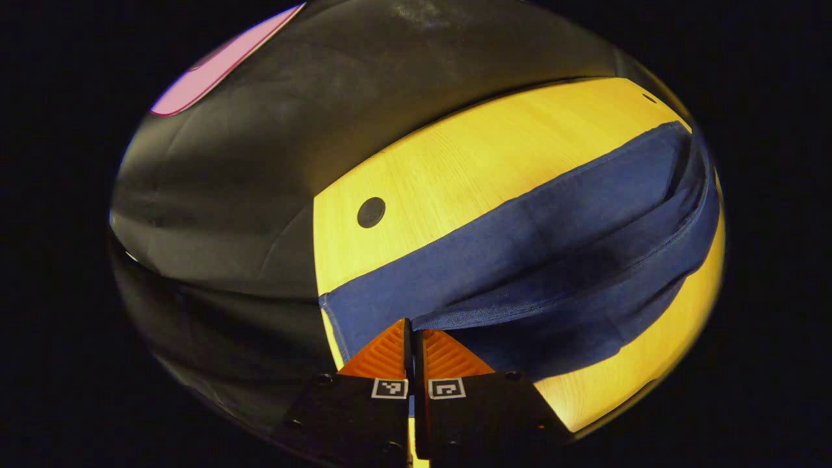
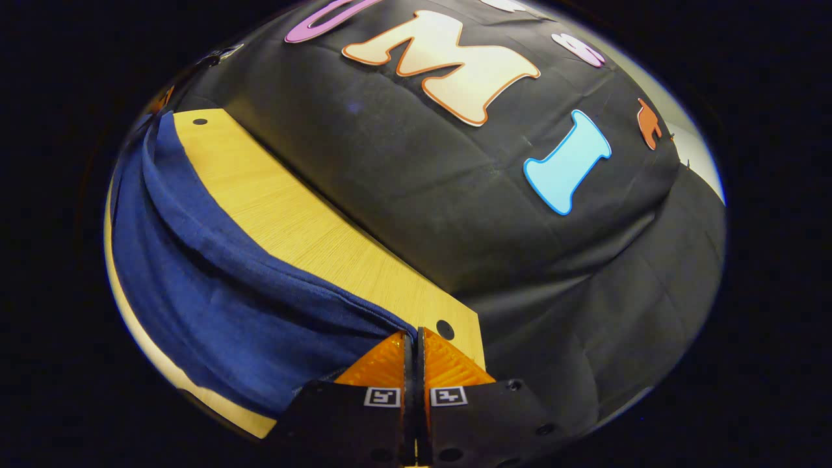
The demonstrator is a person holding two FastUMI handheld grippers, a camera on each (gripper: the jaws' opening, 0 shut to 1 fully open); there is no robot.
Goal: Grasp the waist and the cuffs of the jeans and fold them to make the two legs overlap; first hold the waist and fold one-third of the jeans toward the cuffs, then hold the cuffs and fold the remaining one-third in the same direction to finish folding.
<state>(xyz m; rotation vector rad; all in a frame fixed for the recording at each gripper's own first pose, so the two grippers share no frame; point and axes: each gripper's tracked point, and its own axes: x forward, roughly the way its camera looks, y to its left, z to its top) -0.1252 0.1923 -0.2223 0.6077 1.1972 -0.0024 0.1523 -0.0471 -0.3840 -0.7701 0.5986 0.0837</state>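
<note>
Dark blue jeans (image 1: 552, 240) stretch lengthwise across a light wooden table (image 1: 455, 162). In the left gripper view, my left gripper (image 1: 413, 331) is shut on a stitched edge of the upper layer at the near end, and a lower layer lies flat beneath it. In the right gripper view, my right gripper (image 2: 413, 341) is shut on the jeans (image 2: 214, 292) at their other end, close to the table corner. The raised fold sags between the two grips. Whether each held end is waist or cuff cannot be told.
Black cloth walls stand close behind the table (image 2: 292, 214) on its far side. Small dark round holes mark the tabletop near its corners (image 1: 371, 212) (image 2: 445, 329). Bare wood runs between the jeans and the back edge.
</note>
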